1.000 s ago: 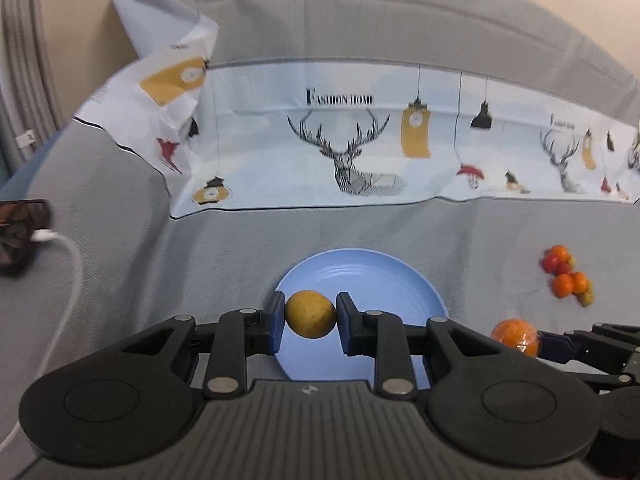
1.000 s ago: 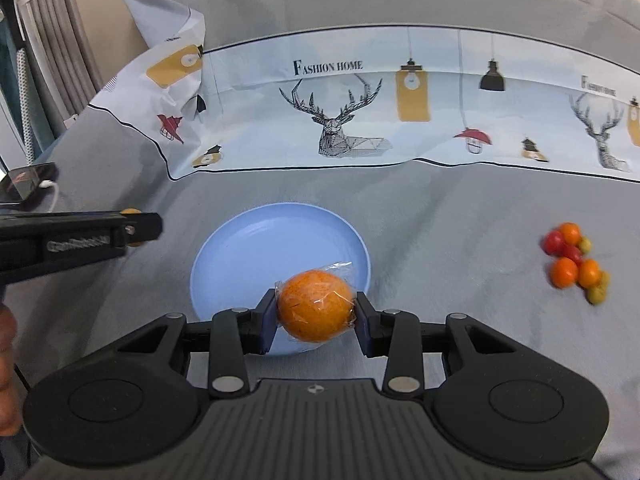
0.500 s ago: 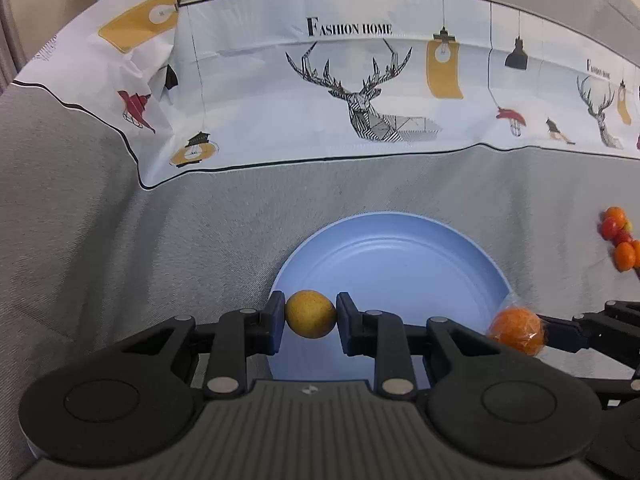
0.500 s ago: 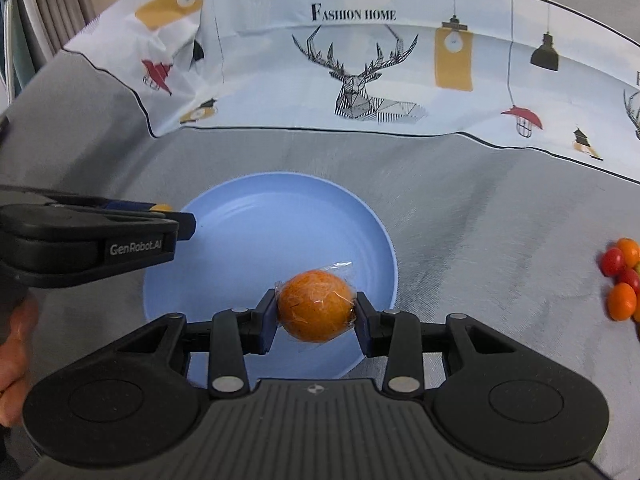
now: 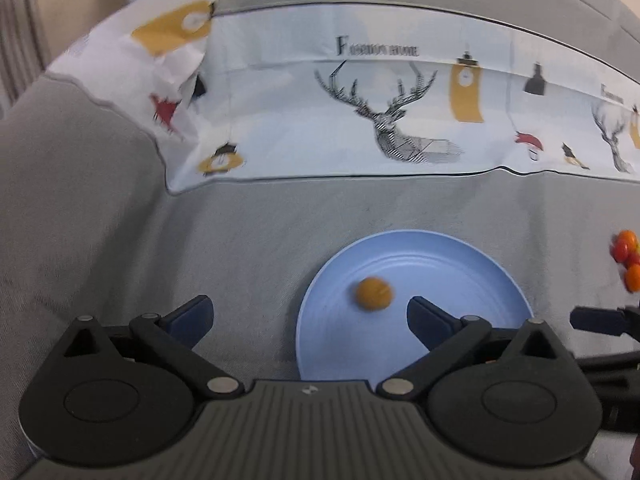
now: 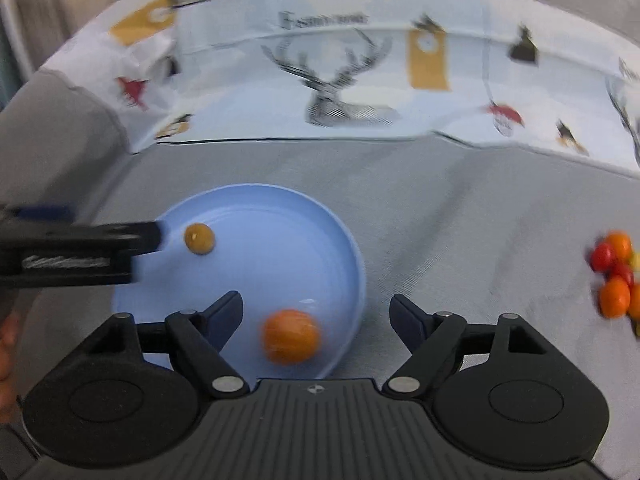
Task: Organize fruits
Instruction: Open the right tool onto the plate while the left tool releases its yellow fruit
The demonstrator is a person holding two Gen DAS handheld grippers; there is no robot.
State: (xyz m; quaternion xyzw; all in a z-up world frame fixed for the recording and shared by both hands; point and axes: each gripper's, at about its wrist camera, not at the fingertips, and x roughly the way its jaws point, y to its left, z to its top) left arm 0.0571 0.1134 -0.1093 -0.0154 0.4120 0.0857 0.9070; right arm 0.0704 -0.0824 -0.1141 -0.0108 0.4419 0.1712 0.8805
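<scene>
Blue plate fills the lower right of the left wrist view, resting on a grey cloth with a printed sheet behind it. The left tongs have just been opening and now stand spread wide with nothing between their pads; the small yellow fruit lies free on the plate, just beyond the right pad. A cluster of small tomatoes sits on the cloth at the right edge, well apart from the plate. In the right wrist view, the right tongs have likewise just been opening and stand well apart, gripping nothing; the orange, blurred, lies loose between them on the near part of the plate. The yellow fruit rests near the plate's left side, just beside the tip of the left tongs. The tomatoes remain on the cloth at the far right. By my judgement two fruits are delivered, and the tomatoes are left to gather.
</scene>
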